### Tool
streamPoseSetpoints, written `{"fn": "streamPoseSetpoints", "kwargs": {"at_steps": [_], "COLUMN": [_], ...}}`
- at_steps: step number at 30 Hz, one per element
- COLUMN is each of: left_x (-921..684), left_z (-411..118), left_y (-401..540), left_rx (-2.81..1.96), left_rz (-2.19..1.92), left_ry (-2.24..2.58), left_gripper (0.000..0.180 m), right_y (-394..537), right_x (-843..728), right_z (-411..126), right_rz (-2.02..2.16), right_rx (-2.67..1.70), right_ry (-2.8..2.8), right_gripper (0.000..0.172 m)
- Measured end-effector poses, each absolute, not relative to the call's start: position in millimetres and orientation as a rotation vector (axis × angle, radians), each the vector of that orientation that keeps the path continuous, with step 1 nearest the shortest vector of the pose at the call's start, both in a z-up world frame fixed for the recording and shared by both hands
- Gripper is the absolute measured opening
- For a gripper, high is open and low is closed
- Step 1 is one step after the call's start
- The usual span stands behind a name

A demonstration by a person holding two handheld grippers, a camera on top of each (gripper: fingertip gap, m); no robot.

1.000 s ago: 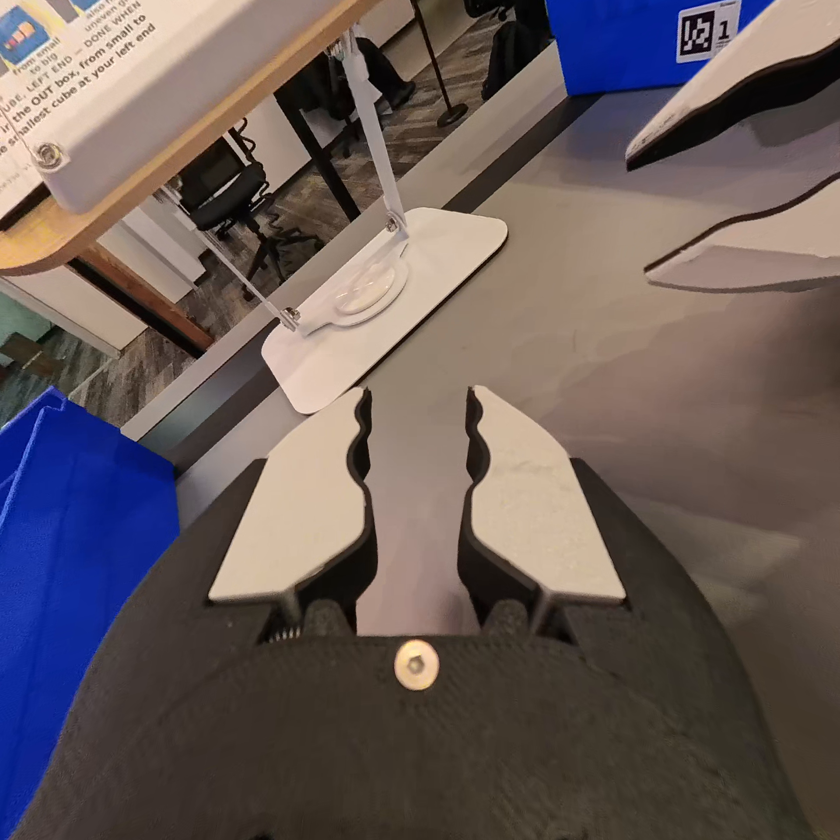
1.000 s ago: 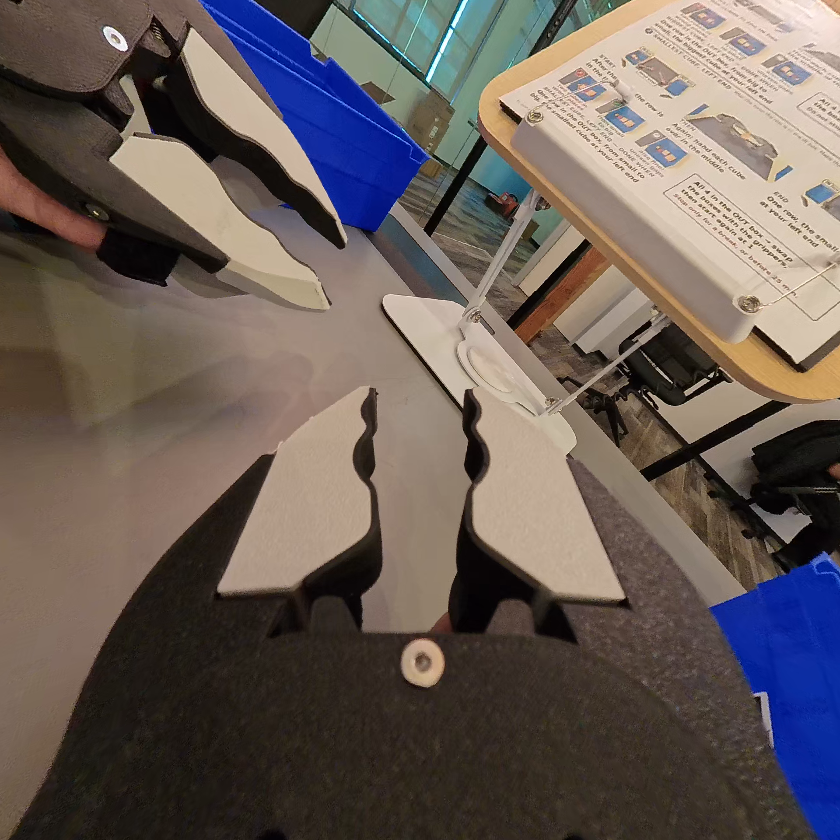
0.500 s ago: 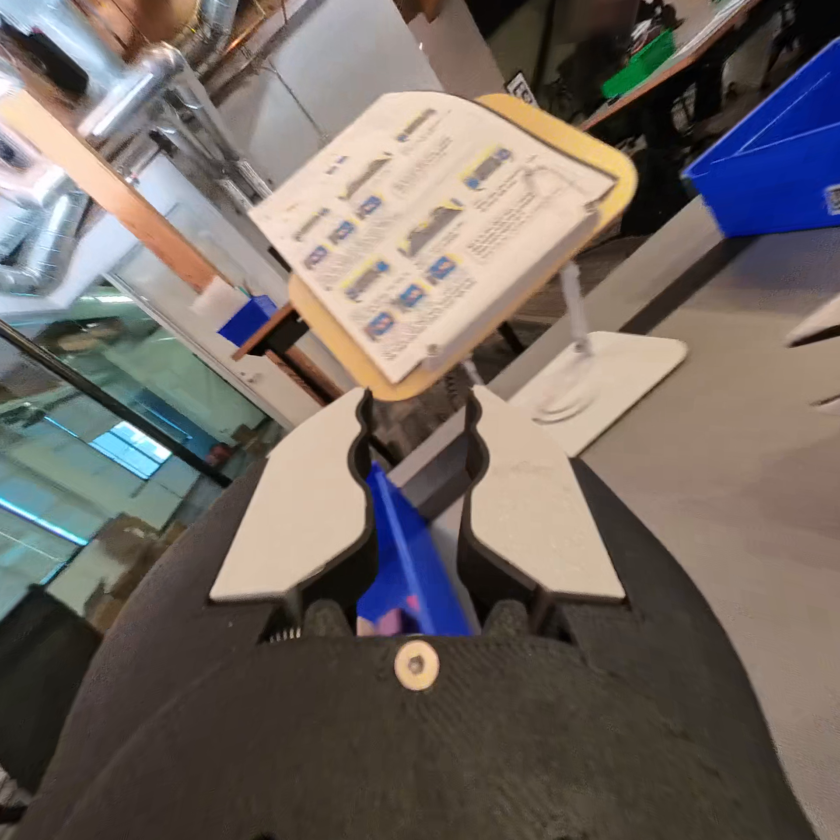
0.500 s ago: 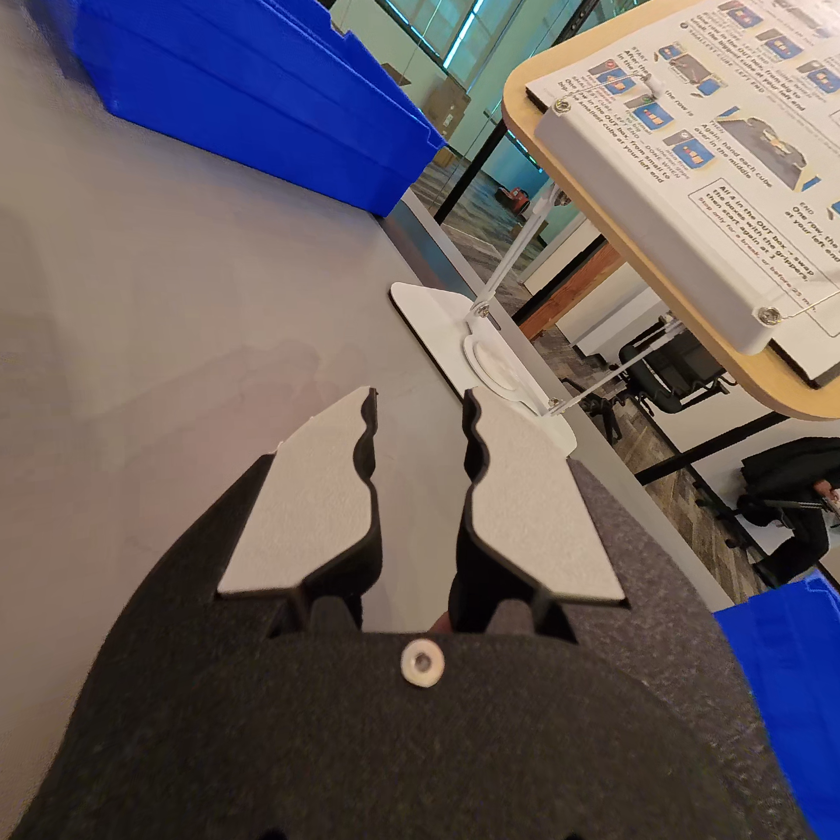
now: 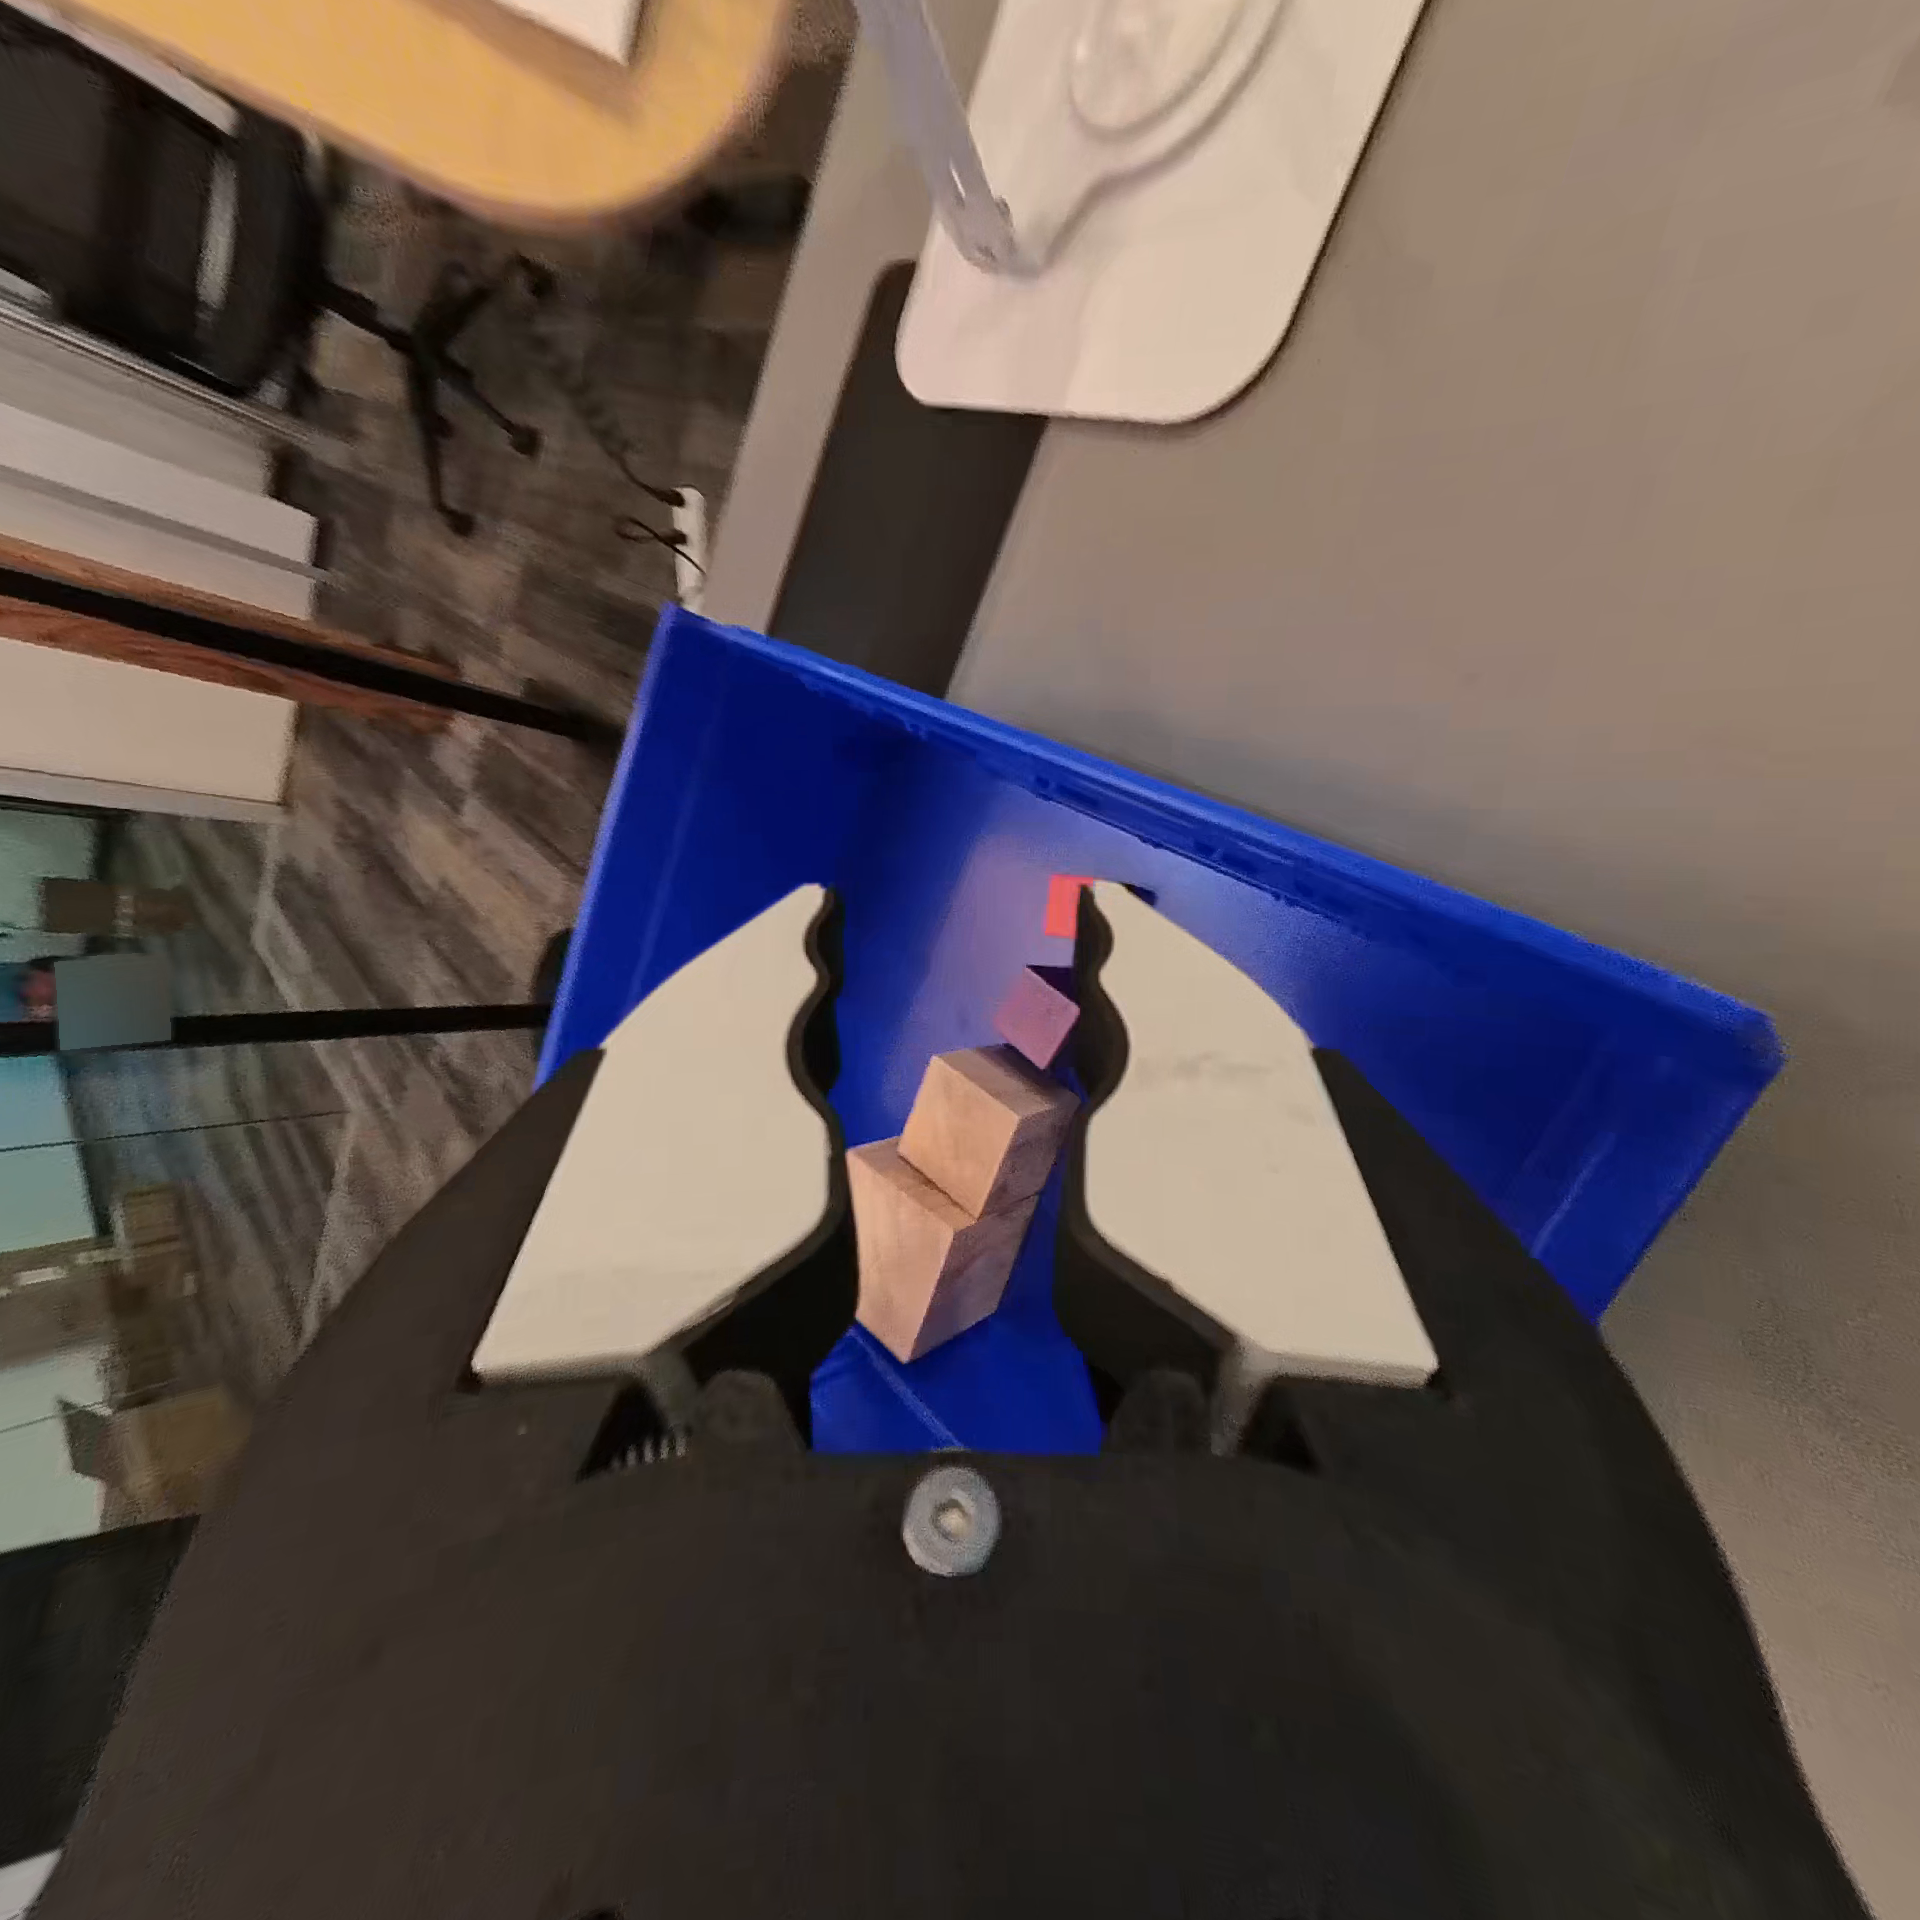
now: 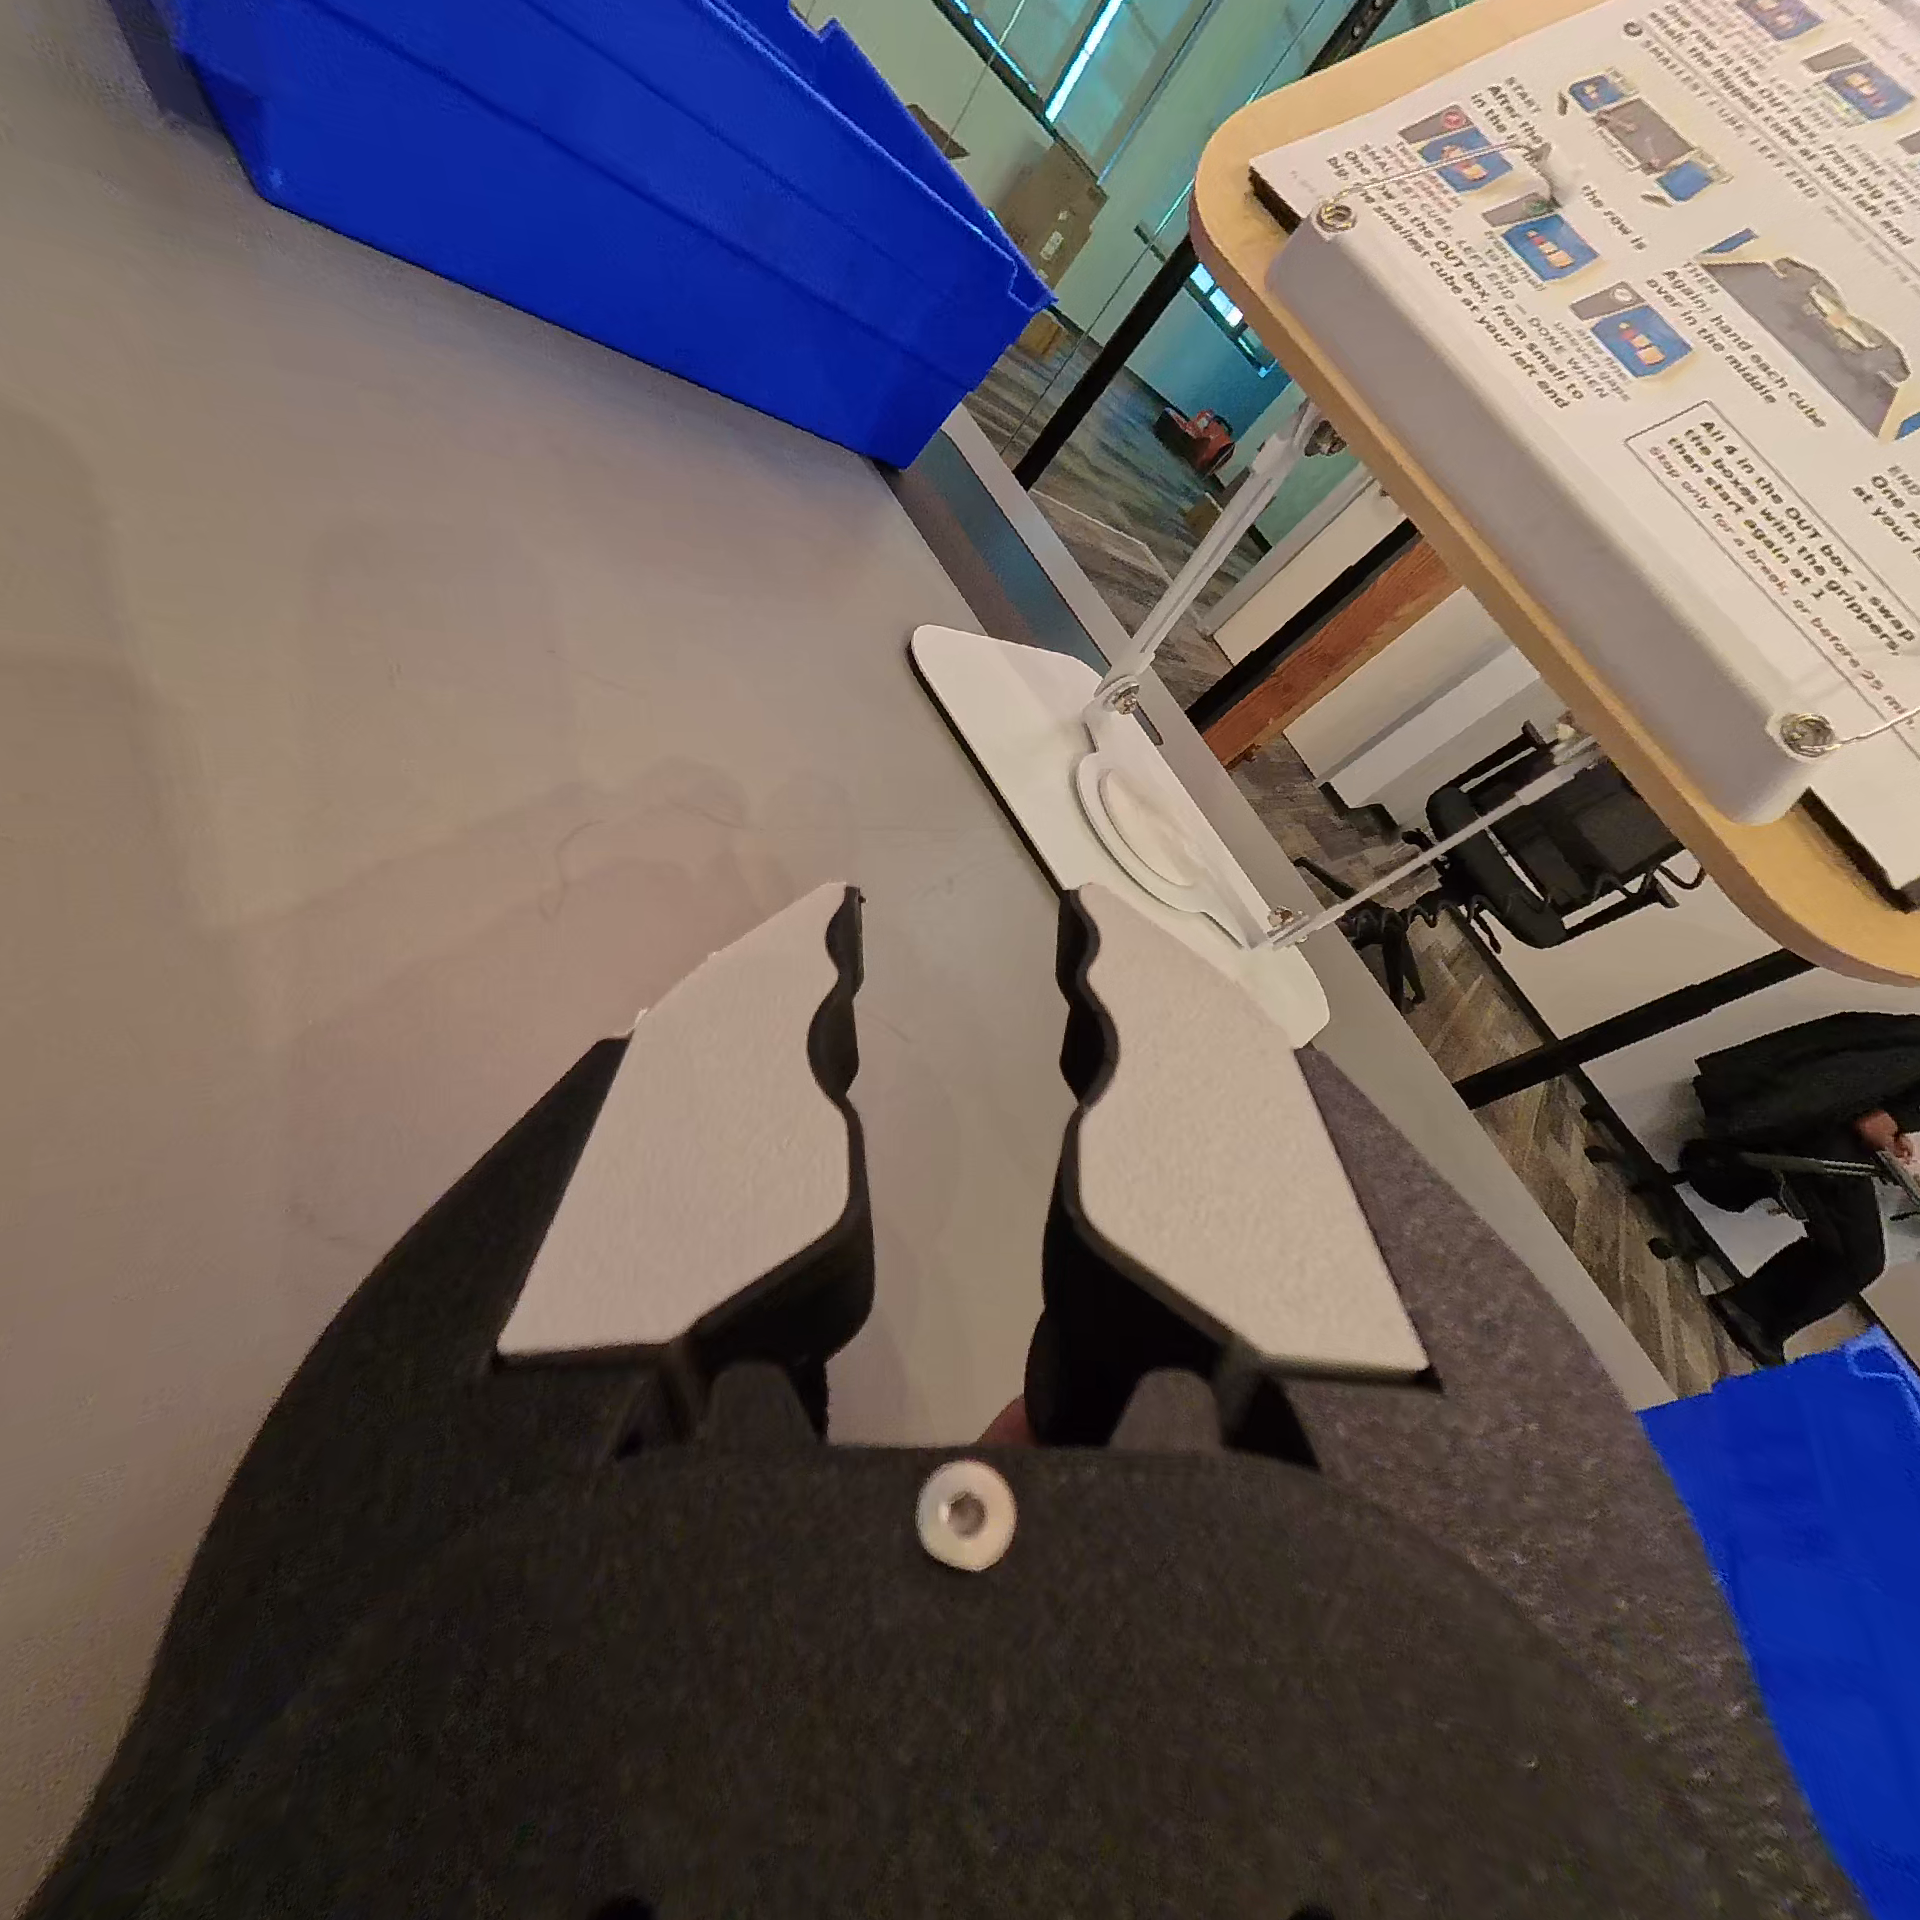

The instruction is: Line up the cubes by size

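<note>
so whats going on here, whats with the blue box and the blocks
A person holds a gripper in each hand. The left gripper hangs open above the blue bin, where wooden cubes lie in a loose run, none of them gripped. The right gripper is open and empty over the bare grey table, near the white stand base. No cube has been set on the table yet.

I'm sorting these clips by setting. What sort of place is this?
Probably an office or lab workspace: a grey table with blue bins, an instruction sheet on a stand, and office chairs on a wood-patterned floor.
</note>
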State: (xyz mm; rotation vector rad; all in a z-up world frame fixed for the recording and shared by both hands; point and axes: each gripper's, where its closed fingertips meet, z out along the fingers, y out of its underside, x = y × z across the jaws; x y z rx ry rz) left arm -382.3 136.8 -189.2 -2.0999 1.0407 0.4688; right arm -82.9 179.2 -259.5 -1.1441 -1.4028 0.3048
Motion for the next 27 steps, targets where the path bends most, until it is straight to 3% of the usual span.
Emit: {"fn": "streamPoseSetpoints", "kwargs": {"at_steps": [13,20,27], "left_x": [-407,-410,-412], "left_z": [-293,-312,-315], "left_y": [166,170,169], "left_rx": [-2.418,-2.459,-2.474], "left_rz": [0.334,0.321,0.289], "left_ry": [1.238,1.264,1.241], "left_gripper": [0.043,0.046,0.031], "right_y": [177,176,176], "right_x": [-84,-84,-84], "right_z": [-263,-263,-264], "right_rz": [0.295,0.292,0.289], "right_rx": [-1.135,-1.128,-1.122], "right_ry": [-1.427,-1.434,-1.44], "right_gripper": [0.035,0.035,0.035]}}
